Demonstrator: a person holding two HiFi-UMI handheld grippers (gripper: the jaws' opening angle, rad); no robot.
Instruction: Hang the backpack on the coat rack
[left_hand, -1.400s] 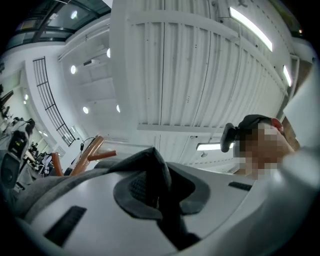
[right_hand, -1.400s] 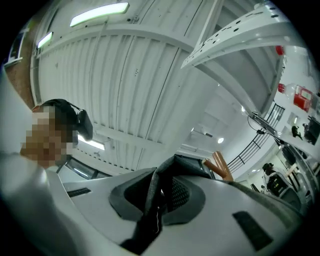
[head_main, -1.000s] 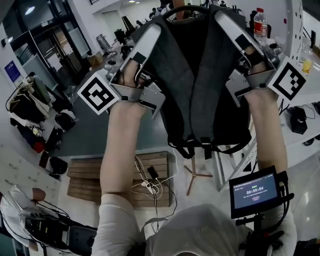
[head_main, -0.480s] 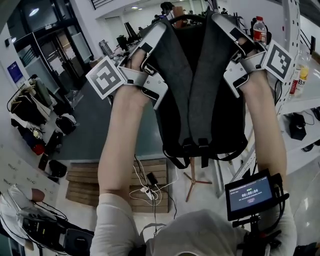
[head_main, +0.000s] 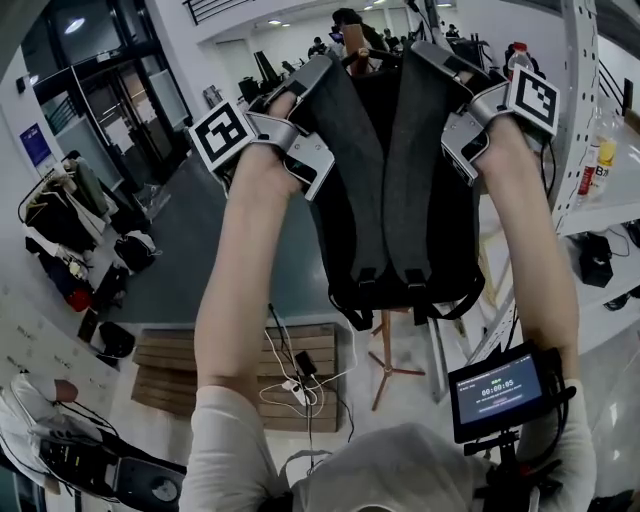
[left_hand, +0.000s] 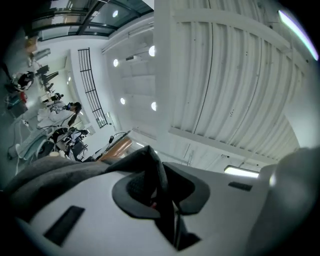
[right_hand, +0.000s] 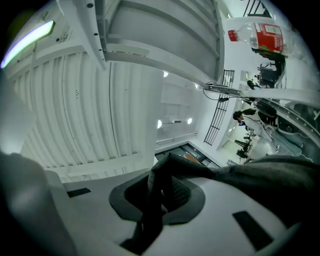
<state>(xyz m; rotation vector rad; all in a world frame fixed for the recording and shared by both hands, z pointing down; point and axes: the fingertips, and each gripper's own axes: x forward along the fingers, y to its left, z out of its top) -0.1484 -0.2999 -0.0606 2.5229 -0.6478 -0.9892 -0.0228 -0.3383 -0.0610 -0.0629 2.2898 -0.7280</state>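
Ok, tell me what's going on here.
A person is holding a dark backpack up by its shoulder straps, the left gripper shut on one strap and the right gripper shut on the other. The coat rack shows just behind the bag's top; the bag does not look hooked on yet.

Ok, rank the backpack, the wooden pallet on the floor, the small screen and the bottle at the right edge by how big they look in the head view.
1. backpack
2. wooden pallet, though an arm hides part of it
3. small screen, which is close to the camera, so it looks bigger than it likely is
4. bottle
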